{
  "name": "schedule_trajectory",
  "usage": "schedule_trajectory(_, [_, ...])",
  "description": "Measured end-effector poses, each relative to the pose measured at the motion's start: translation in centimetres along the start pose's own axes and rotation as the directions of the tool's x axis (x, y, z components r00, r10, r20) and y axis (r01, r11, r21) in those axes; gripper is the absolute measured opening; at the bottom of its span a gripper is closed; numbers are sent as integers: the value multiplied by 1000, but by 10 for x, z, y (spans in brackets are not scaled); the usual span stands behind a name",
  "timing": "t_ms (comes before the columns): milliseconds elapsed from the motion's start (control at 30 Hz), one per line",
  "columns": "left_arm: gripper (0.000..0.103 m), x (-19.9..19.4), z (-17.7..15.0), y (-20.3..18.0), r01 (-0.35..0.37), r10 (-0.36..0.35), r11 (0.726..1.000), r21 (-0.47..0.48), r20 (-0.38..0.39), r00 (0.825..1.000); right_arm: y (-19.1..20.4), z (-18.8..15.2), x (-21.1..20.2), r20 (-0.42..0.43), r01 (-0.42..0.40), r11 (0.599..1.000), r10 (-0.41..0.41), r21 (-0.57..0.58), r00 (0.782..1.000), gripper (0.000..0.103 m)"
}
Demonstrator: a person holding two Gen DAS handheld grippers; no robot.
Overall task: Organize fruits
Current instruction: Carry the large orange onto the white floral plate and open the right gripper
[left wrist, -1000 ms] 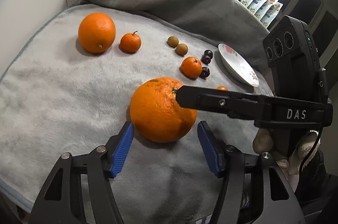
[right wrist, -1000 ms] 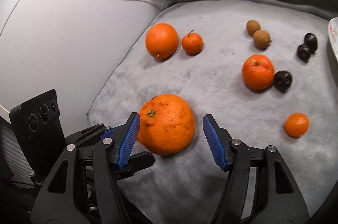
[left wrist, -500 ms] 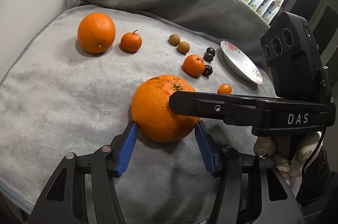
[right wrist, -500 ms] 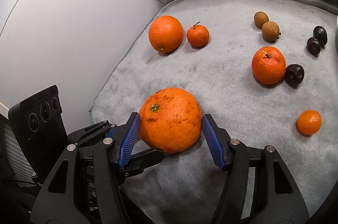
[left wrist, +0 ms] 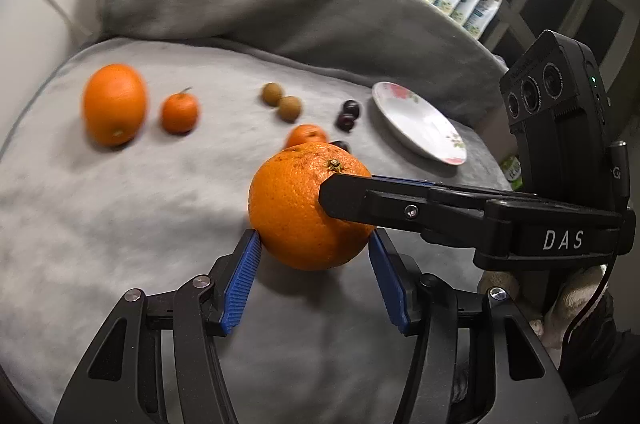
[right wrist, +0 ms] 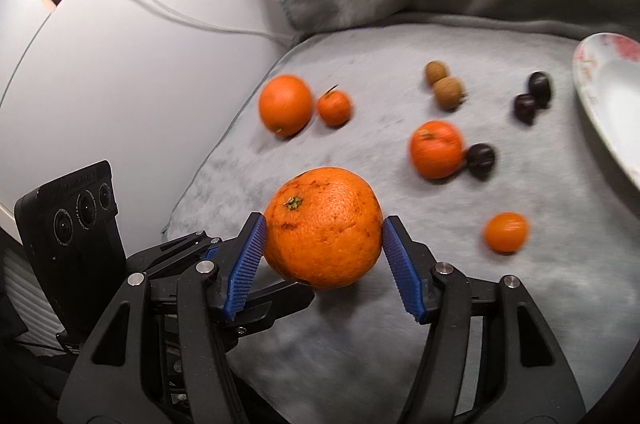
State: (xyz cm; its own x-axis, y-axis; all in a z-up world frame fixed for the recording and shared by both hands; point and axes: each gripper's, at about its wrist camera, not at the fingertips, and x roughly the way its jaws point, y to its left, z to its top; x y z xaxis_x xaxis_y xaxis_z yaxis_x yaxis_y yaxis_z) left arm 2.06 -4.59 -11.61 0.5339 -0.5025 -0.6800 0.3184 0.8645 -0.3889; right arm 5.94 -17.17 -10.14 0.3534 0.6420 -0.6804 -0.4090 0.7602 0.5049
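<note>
Both the left gripper [left wrist: 314,256] and the right gripper [right wrist: 322,244] are clamping the big orange [right wrist: 323,227] half-closed; lifting evenly, they should be carrying it toward the blanket's [right wrist: 400,344] far-left corner.

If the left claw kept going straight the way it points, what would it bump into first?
The big orange, which already sits between the left claw's blue pads. The right claw crosses just in front too; depth is hard to judge.
</note>
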Motion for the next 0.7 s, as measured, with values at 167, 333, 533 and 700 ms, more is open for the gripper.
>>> schedule_trajectory(167, [55, 14, 14, -25, 39, -39, 997, 64, -3, 999, -22, 6, -29, 53, 37, 999, -38, 34, 998, 63])
schedule_trajectory(333, [55, 28, 31, -51, 73, -74, 990, 124, -3, 997, -44, 12, -59, 113, 68, 995, -76, 67, 991, 63])
schedule_trajectory(533, [55, 51, 49, -77, 114, -112, 979, 168, -23, 993, -73, 14, -89, 169, 101, 989, -119, 113, 978, 63])
schedule_trajectory(700, [55, 68, 59, -96, 133, -128, 971, 200, -41, 991, -100, 16, -104, 203, 105, 981, -138, 165, 969, 63])
